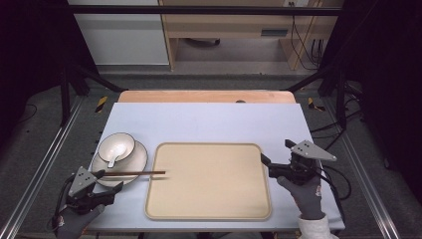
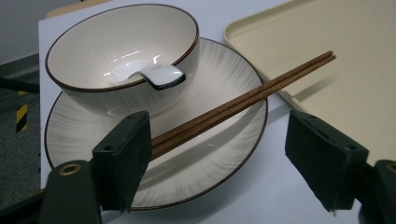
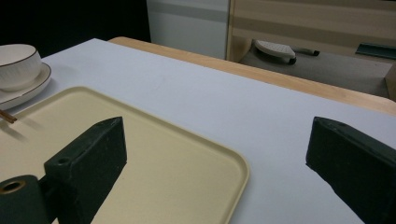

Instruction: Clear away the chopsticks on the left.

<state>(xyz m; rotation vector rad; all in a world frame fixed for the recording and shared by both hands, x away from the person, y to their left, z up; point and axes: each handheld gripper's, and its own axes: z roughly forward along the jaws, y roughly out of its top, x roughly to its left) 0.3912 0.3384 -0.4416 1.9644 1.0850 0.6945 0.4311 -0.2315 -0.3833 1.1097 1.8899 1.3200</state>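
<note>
plainly the chopsticks (image 2: 243, 100) lie across the plate (image 2: 224, 163), tips out over the tray (image 1: 209, 199). the left claw (image 2: 219, 158) stands wide open, one pad against their near ends. light, stiff, likely slippery: pinch both together near that end. the right claw (image 3: 215, 168) is open, empty.

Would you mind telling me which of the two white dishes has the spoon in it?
The bowl, the deep dish on top; the spoon lies inside it. The flat plate underneath carries the bowl and the chopsticks instead.
</note>
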